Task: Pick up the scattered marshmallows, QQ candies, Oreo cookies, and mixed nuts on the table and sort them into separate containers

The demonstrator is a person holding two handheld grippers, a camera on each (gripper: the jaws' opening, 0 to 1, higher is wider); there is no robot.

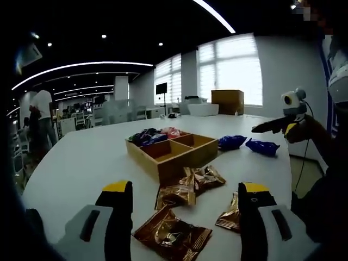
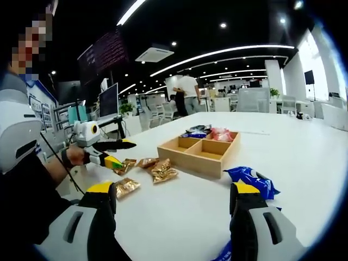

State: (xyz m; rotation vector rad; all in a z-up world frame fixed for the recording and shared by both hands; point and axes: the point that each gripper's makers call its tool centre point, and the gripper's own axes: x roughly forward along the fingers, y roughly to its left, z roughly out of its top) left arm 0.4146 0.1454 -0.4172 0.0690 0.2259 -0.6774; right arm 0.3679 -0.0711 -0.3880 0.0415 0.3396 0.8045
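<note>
Four brown-gold packets lie at 6 o'clock of the wooden tray on the desk; two blue packets sit at its 3 o'clock (some packets already fill one far compartment). Picking seems under way: the left gripper, jaws wide and empty, likely must descend on the nearest packet. The right gripper is wide, empty.

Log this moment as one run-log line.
left gripper: open, over brown packets | right gripper: open, near blue packets | wooden tray: two compartments filled

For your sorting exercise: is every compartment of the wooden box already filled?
No, the wooden box has two near compartments showing bare wood.
</note>
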